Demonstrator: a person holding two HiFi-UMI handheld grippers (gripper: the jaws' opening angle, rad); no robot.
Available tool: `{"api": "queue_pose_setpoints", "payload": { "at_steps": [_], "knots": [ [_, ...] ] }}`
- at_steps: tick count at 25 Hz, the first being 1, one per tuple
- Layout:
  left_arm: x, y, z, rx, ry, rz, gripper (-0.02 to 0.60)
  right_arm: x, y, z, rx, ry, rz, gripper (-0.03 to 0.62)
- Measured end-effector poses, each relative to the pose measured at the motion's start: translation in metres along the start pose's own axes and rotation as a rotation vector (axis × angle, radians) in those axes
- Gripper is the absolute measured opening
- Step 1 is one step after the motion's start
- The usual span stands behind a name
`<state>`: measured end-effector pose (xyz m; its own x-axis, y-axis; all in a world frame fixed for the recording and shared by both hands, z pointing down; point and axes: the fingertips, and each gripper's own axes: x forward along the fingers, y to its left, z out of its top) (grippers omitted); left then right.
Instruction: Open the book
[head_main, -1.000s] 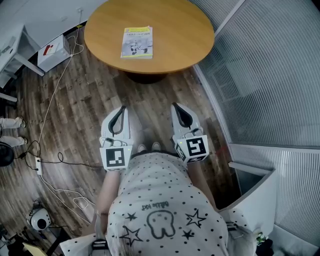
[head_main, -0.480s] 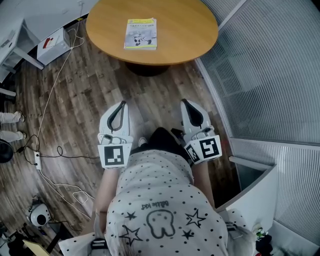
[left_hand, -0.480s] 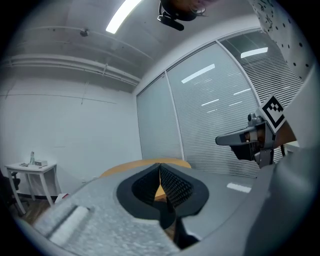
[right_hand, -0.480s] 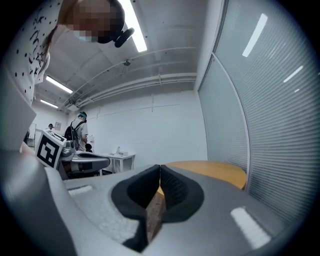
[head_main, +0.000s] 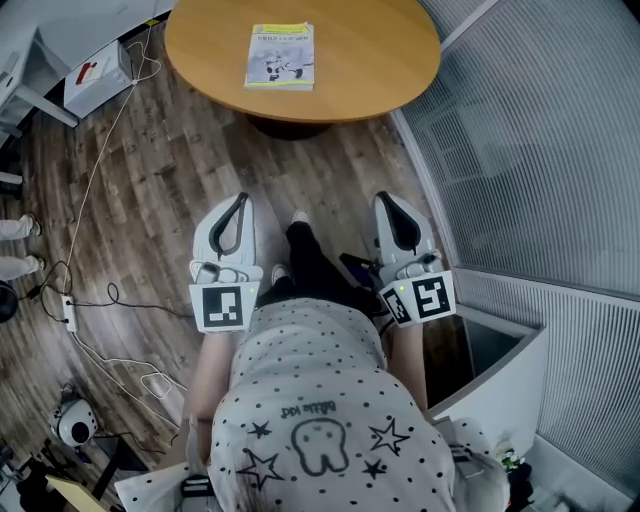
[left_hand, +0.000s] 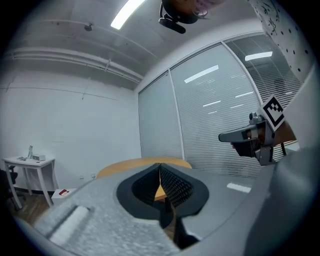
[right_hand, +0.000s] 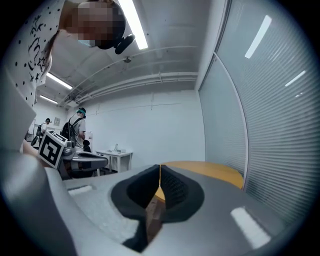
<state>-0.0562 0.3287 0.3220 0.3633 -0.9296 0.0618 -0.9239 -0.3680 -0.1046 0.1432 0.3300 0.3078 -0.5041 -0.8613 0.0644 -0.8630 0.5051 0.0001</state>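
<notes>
Both sets of jaws together and empty: left tool (head_main: 239, 200) and right tool (head_main: 386, 198) point level, presumably carried for approach. Closed yellow-white paperback book (head_main: 279, 56) lies flat on round wooden tabletop (head_main: 380, 60), well apart.

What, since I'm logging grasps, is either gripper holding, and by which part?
Nothing: left gripper and right gripper are shut, empty; the book lies on the table.

Book (head_main: 280, 55) — closed, flat on round wooden table (head_main: 390, 60), pale cover up — yellow band along top edge.
</notes>
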Motion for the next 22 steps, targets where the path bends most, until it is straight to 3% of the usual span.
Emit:
{"api": "queue_pose_setpoints", "payload": {
  "at_steps": [12, 22],
  "knots": [
    [0.083, 0.028, -0.007, -0.043, 0.029, 0.017, 0.011, 0.084, -0.042, -0.027, -0.098, 0.124, 0.088, 0.003],
    [0.163, 0.054, -0.013, -0.076, 0.086, 0.032, 0.011, 0.154, -0.108, -0.032, -0.099, 0.177, 0.074, 0.003]
  ]
}}
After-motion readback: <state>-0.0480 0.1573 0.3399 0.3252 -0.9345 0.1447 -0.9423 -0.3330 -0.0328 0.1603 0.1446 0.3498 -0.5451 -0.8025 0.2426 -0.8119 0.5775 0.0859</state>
